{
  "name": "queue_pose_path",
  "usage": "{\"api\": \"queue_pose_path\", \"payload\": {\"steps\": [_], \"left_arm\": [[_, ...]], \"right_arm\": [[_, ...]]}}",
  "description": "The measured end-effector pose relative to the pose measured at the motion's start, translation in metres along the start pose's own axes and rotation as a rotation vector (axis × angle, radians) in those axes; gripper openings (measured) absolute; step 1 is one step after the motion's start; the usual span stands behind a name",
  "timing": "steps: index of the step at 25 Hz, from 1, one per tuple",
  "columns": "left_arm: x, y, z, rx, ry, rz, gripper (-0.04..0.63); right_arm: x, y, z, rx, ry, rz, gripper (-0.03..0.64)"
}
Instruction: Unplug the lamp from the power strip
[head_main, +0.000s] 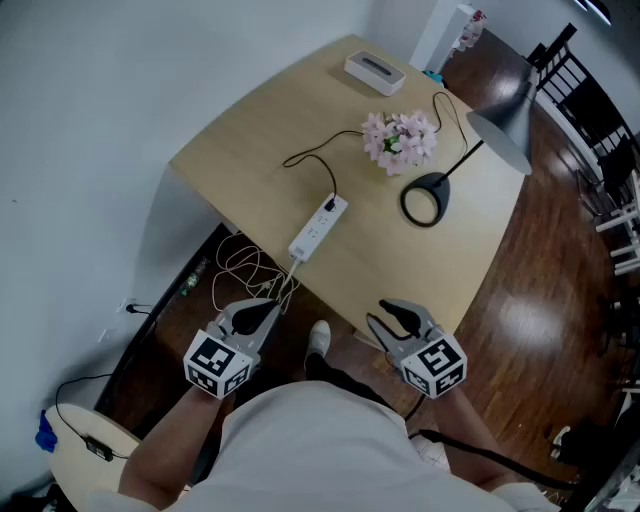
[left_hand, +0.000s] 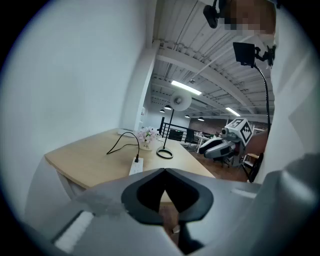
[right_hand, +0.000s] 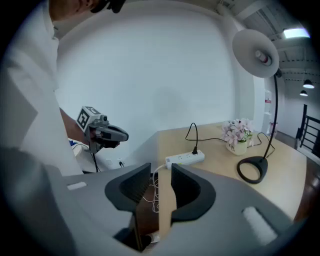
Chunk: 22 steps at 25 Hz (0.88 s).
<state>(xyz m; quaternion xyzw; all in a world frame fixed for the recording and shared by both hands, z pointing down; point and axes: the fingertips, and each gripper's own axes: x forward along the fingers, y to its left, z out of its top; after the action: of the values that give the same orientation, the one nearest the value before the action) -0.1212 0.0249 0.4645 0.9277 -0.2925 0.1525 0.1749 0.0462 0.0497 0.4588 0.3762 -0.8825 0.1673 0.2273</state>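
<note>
A white power strip (head_main: 318, 228) lies near the front edge of the wooden table (head_main: 250, 140). A black plug (head_main: 330, 203) sits in its far end, and its black cord curls across the table. The lamp has a round black base (head_main: 425, 198) and a grey shade (head_main: 505, 125). Both grippers hang below the table's front edge, apart from the strip. My left gripper (head_main: 268, 308) (left_hand: 164, 171) is shut with nothing in it. My right gripper (head_main: 382, 312) (right_hand: 161, 172) is open and empty. In the right gripper view the strip (right_hand: 185, 158) and plug (right_hand: 195, 150) lie ahead.
A pot of pink flowers (head_main: 400, 140) stands between the strip and the lamp base. A white box (head_main: 375, 70) rests at the table's far edge. Tangled white cables (head_main: 250, 270) hang under the table front. Dark chairs (head_main: 590, 100) stand at the right, and a wall is at the left.
</note>
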Motion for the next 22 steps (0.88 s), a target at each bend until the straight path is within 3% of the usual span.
{"api": "queue_pose_path", "payload": {"steps": [4, 15, 22], "left_arm": [[0.064, 0.027, 0.026, 0.029, 0.007, -0.013, 0.006], [0.192, 0.095, 0.002, 0.084, 0.298, -0.099, 0.003], [0.238, 0.111, -0.029, 0.242, 0.491, -0.217, 0.003]], "right_arm": [[0.03, -0.045, 0.017, -0.071, 0.02, 0.034, 0.135], [0.125, -0.103, 0.037, -0.087, 0.097, 0.041, 0.135], [0.197, -0.14, 0.036, -0.055, 0.199, -0.013, 0.132]]}}
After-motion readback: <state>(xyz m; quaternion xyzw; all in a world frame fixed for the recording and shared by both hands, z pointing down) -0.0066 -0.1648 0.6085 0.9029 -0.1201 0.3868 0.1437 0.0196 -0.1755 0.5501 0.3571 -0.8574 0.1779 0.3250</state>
